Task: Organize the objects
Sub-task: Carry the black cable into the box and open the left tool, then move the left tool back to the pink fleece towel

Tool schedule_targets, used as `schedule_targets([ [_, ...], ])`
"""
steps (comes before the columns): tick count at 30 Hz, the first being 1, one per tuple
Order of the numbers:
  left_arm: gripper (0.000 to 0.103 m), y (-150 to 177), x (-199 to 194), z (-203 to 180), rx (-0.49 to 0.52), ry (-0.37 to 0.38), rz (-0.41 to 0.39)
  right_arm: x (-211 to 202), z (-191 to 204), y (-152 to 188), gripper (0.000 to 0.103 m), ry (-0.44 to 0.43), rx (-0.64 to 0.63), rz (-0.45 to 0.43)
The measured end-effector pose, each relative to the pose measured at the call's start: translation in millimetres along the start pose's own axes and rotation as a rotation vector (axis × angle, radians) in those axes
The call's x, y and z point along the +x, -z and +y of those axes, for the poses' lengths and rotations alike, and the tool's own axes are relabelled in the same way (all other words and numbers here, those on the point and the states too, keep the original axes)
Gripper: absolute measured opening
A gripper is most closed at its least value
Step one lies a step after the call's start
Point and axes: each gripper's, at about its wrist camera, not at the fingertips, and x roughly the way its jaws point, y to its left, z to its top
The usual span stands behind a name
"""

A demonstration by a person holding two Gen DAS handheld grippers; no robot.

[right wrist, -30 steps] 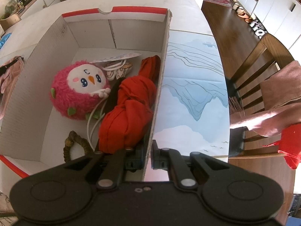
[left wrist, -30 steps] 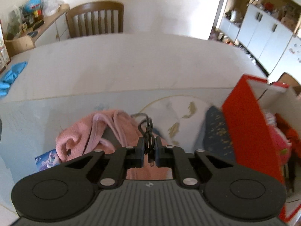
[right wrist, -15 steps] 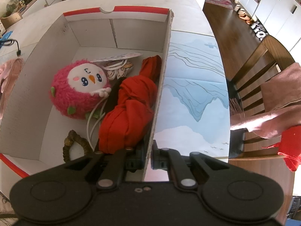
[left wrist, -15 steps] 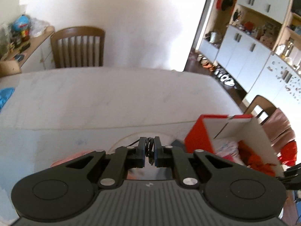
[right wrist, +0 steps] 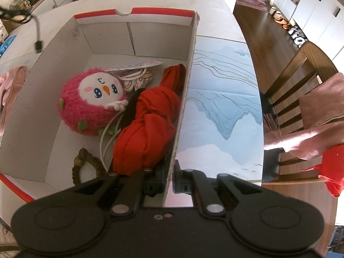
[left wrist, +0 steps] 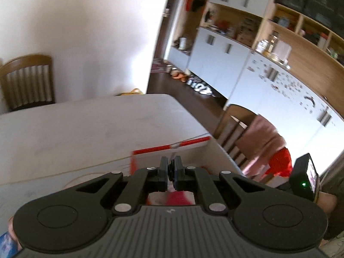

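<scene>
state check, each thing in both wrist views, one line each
box: open, upright, right wall pinched
left gripper: shut on black cable
right gripper: shut on box wall
cable: held up, plug end dangling above the box's left wall
pink plush: in box, face up
red cloth: bundled, in box by the right wall
braided cord: looped, on box floor
pink garment: on table, outside box

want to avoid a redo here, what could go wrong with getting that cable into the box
1. The black cable hangs loose with its plug end free; it could snag the box's wall on the way in.
2. The left gripper pinches only a thin bundle, which may slip.
3. The right gripper clamps the box's side wall; pulling could tip the box.
</scene>
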Motion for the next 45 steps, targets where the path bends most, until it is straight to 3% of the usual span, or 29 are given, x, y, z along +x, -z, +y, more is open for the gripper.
schedule_targets([
  [6,0.004,-1.6,45.2,-31.2,0.073,0.033,0.047,0.2,-0.1,0.3,0.006,0.001,0.006,-0.001],
  [15,0.004,19.0,109.6,-41.7,0.115,-0.012,0.173,0.1,-0.1,0.3,0.006,0.005,0.013,-0.001],
  [22,0.004,34.8,133.3,-37.2,0.117,-0.034,0.252,0.5,-0.4,-0.1,0.006,0.008,0.023,0.002],
  [34,0.005,51.7,136.3,-24.6,0.092,-0.037,0.327,1.2,-0.4,-1.0,0.006,0.013,0.038,0.006],
  [38,0.013,53.5,132.9,-24.6,0.086,-0.04,0.338,1.3,-0.3,-1.0,0.006,0.016,0.043,0.007],
  [44,0.054,55.9,114.5,-22.8,0.071,-0.029,0.313,1.1,-0.1,-1.1,0.006,0.018,0.05,0.008],
  [45,0.055,55.7,111.8,-22.5,0.071,-0.032,0.306,1.1,-0.3,-1.1,0.006,0.02,0.054,0.009],
])
